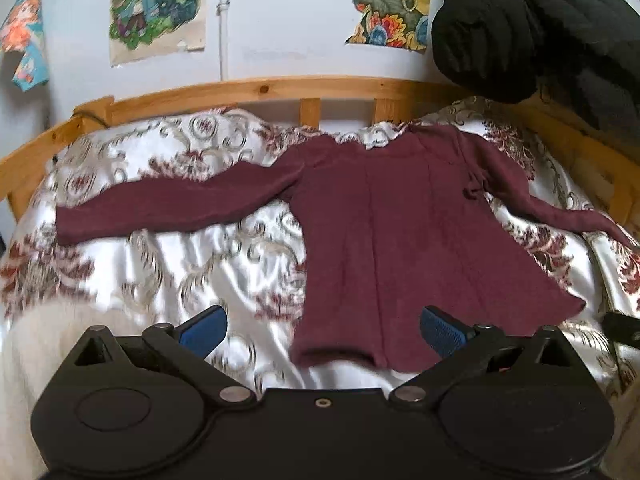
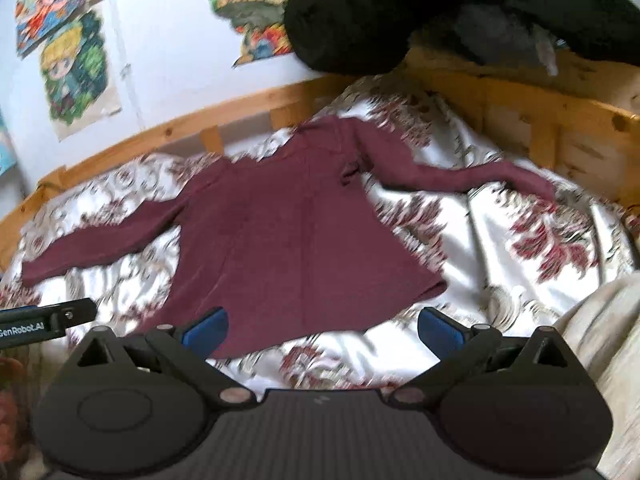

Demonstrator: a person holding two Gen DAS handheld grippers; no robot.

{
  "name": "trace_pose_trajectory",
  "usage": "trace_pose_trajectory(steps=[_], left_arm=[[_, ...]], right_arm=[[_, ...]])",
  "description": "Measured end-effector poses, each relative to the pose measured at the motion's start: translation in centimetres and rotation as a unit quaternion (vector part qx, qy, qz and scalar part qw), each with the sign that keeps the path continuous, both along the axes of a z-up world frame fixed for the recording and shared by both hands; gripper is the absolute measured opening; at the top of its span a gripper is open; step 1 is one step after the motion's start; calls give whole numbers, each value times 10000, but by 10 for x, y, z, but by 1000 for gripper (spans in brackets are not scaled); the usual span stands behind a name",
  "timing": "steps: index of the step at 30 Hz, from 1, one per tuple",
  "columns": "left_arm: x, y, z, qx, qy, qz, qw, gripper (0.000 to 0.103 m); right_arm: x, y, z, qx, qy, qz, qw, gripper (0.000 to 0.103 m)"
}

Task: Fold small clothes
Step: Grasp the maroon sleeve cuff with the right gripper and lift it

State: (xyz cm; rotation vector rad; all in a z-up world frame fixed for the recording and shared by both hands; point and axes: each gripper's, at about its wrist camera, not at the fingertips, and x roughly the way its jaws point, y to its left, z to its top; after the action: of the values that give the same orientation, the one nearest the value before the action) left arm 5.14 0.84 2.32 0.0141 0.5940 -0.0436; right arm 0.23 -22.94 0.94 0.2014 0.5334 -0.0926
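Note:
A small maroon long-sleeved top (image 1: 400, 224) lies flat on the bed, both sleeves spread out, hem nearest me. It also shows in the right wrist view (image 2: 288, 224). My left gripper (image 1: 323, 332) is open and empty, hovering just in front of the hem's left part. My right gripper (image 2: 322, 332) is open and empty, hovering in front of the hem's right corner. The left gripper's body (image 2: 44, 320) shows at the left edge of the right wrist view.
The bed has a shiny white cover with red floral print (image 1: 200, 264) and a wooden rail (image 1: 260, 88) along the wall. A black padded jacket (image 1: 540, 28) hangs over the back right corner. Posters hang on the wall (image 1: 156, 4). A beige cloth (image 2: 608, 344) lies at right.

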Motion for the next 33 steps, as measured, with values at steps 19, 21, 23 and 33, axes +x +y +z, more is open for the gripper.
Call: trace_pose_trajectory(steps=[19, 21, 23, 33], left_arm=[[162, -36, -16, 576, 494, -855, 9934, 102], [172, -37, -21, 564, 394, -837, 9941, 102], [180, -36, -29, 526, 394, -797, 9946, 102], [200, -30, -50, 46, 1011, -913, 9907, 102]], right_arm=[[131, -193, 6, 1758, -397, -2066, 9617, 103], [141, -207, -1, 1810, -309, -2263, 9566, 103], [150, -217, -7, 1663, -204, -2507, 9535, 103], [184, -268, -51, 1492, 494, -3436, 9259, 103]])
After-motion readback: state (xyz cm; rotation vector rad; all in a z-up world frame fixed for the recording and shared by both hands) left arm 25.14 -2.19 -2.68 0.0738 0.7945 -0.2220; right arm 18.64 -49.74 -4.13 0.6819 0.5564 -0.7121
